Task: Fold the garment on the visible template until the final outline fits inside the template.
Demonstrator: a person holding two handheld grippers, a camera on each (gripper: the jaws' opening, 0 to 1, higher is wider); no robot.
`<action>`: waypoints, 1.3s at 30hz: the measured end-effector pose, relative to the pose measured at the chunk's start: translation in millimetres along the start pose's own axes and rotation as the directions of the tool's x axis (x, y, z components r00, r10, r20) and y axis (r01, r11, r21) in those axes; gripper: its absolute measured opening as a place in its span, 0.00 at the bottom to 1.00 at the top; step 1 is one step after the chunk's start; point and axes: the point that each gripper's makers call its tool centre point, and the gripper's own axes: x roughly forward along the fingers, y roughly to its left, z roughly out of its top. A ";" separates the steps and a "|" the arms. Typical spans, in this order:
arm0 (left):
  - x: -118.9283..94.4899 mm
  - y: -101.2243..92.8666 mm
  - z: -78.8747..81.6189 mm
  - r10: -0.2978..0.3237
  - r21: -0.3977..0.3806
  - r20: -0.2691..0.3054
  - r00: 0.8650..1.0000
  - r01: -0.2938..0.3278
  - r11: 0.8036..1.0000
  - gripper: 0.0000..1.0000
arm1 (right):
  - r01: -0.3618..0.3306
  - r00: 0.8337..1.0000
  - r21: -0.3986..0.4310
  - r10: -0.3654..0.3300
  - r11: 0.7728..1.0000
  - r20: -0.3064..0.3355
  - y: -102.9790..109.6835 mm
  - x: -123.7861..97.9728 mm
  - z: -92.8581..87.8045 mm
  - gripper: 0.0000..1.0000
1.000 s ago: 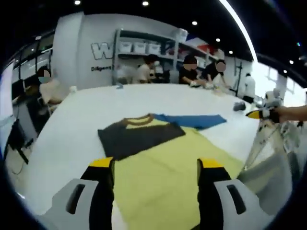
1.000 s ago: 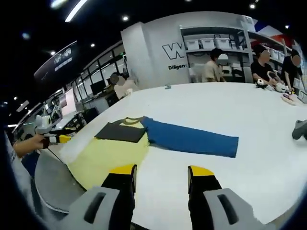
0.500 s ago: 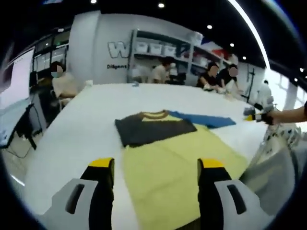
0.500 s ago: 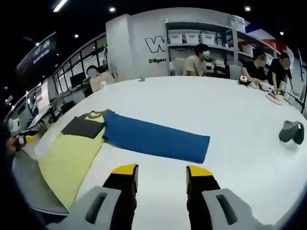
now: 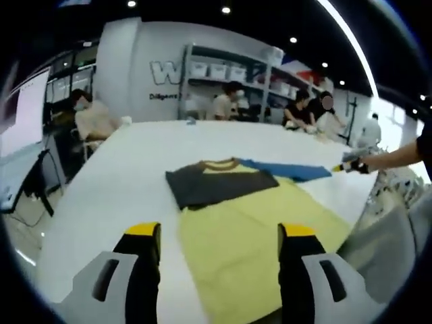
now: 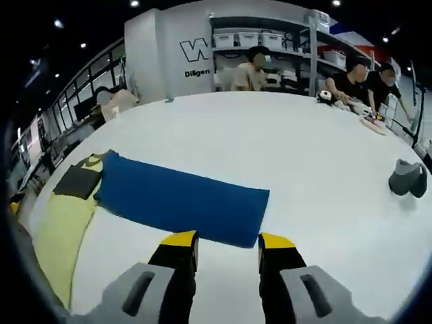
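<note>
1. On the white table (image 6: 317,155) lies one yellow garment (image 5: 256,236) with a dark sleeve (image 5: 219,185), its collar end pointing away from the left gripper (image 5: 219,233), its long axis running toward the shelves.
2. One blue template (image 6: 179,202) lies beside its collar.
3. Both grippers, left and right gripper (image 6: 227,239), are parted and hold nothing.
4. Several people sit around the table's far edges in a lit hall.
</note>
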 end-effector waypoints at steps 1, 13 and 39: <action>-0.5 -0.6 -1.0 0.000 0.000 0.001 1.000 0.000 1.000 0.65 | 0.003 1.000 -0.005 -0.003 1.000 -0.008 -0.9 1.4 -1.3 0.31; -3.3 2.2 -14.3 0.005 -0.015 -0.022 1.000 -0.005 1.000 0.65 | 0.029 0.998 0.040 -0.026 0.999 -0.064 -11.7 21.0 -15.0 0.22; 22.7 14.2 -19.6 -0.007 -0.037 -0.050 0.999 0.005 0.999 0.63 | -0.025 1.000 0.131 0.024 0.991 0.004 8.6 19.2 0.5 0.00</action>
